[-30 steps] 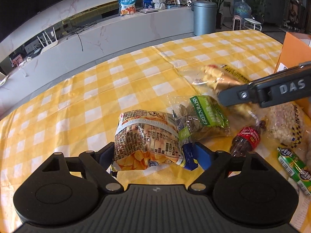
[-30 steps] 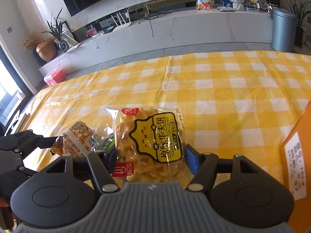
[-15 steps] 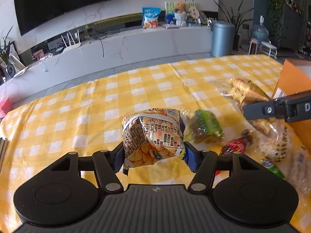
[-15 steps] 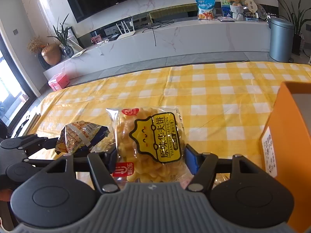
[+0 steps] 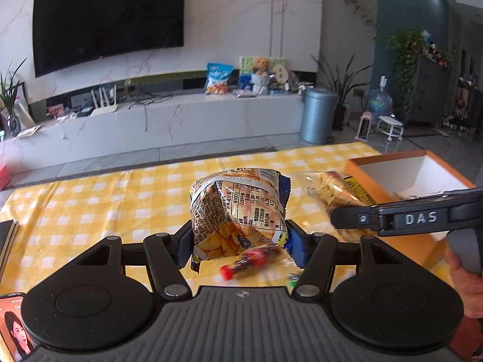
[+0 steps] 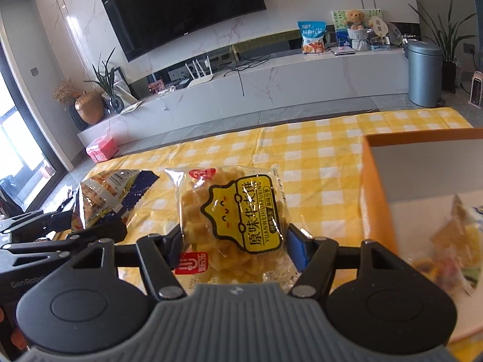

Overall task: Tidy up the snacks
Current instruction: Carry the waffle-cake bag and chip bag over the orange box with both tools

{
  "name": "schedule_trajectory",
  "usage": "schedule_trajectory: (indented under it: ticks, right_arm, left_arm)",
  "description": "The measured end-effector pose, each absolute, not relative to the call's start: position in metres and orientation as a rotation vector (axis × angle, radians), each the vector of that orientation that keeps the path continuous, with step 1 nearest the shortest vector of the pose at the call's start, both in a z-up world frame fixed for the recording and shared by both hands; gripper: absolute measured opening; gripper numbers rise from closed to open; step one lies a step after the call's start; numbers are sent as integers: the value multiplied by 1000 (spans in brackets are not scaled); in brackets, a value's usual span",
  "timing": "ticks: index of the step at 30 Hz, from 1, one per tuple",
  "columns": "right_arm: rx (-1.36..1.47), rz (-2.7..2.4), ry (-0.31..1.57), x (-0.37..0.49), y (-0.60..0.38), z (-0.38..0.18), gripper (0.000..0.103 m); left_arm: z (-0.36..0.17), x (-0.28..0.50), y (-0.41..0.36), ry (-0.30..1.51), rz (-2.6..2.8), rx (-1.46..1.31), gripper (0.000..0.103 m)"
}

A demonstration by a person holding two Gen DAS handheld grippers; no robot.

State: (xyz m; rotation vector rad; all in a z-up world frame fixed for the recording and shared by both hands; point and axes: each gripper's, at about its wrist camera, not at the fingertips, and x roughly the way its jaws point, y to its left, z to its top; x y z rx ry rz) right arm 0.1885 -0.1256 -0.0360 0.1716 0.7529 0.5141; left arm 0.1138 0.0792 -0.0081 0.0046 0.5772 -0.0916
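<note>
Both bags lifted clear of the table. Left gripper (image 5: 240, 238) clamps the chip bag (image 5: 238, 208); right gripper (image 6: 234, 242) clamps the waffle bag (image 6: 234, 223). Box (image 6: 374, 187) lies just right. Advice: carry the waffle bag over the rim first, release low, keep grippers apart.

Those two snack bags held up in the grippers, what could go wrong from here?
The chip bag is pinched low in the left gripper, so it might slip. The small bottle lies below and could get knocked. The orange box already holds snacks; the waffle bag in the right gripper may catch its rim.
</note>
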Motion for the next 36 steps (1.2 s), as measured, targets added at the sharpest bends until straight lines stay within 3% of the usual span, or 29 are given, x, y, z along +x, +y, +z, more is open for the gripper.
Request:
schedule_trajectory:
  ticks: [13, 22, 29, 36]
  right_arm:
    - [235, 336, 679, 130, -240, 0, 65]
    - [266, 140, 713, 136, -321, 11, 65]
    - [297, 88, 787, 170, -362, 6, 65]
    - [135, 96, 897, 213, -364, -13, 65]
  left_arm:
    - [23, 113, -3, 544, -311, 49, 71]
    - [31, 180, -64, 690, -490, 111, 71]
    - [7, 228, -105, 822, -539, 174, 71]
    - [-25, 256, -135, 906, -541, 326, 71]
